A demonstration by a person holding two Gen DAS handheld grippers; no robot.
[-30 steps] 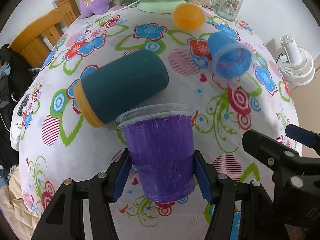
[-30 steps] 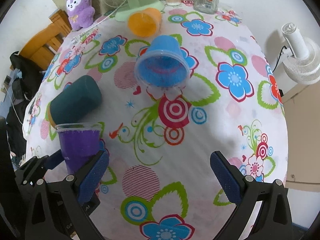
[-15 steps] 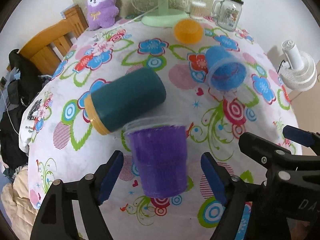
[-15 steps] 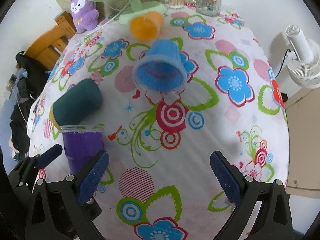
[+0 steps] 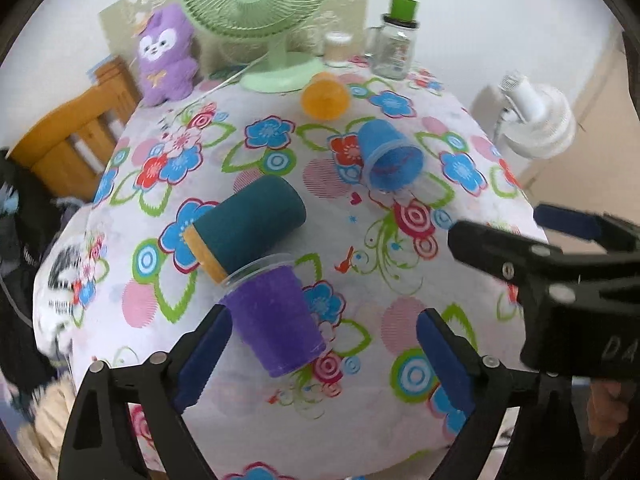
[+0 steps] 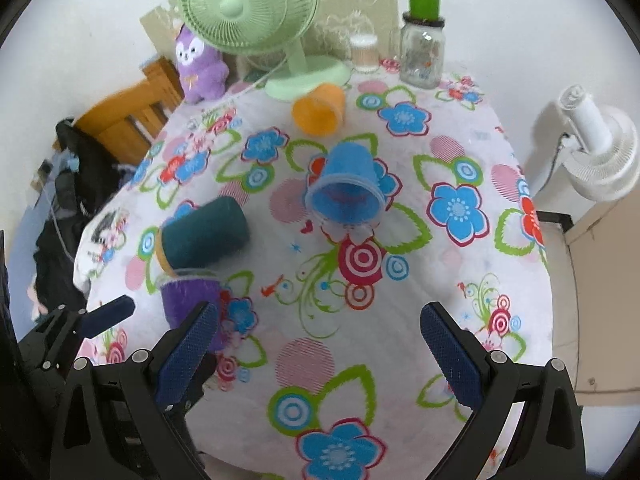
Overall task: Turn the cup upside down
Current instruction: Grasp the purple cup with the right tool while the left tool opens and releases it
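Observation:
A purple cup (image 5: pixel 274 316) stands upright on the flowered tablecloth, rim up, close to a dark teal cup (image 5: pixel 250 228) that lies on its side. My left gripper (image 5: pixel 322 350) is open; the purple cup stands free between its jaws, nearer the left finger. In the right wrist view the purple cup (image 6: pixel 192 300) stands at lower left, partly hidden by my finger. My right gripper (image 6: pixel 320 344) is open and empty over the tablecloth. A blue cup (image 6: pixel 346 192) and an orange cup (image 6: pixel 318 110) lie on their sides farther back.
A green desk fan (image 6: pixel 256 16), a purple plush toy (image 6: pixel 200 68), a glass jar with a green lid (image 6: pixel 422 46) and a small white container (image 6: pixel 364 54) stand along the back edge. A wooden chair (image 5: pixel 68 140) is at the left. A white fan (image 6: pixel 596 152) stands beyond the right edge.
My left gripper opened and let go of the purple cup, then drew back and up. The cup now stands on the table. Both views have risen and show more of the back.

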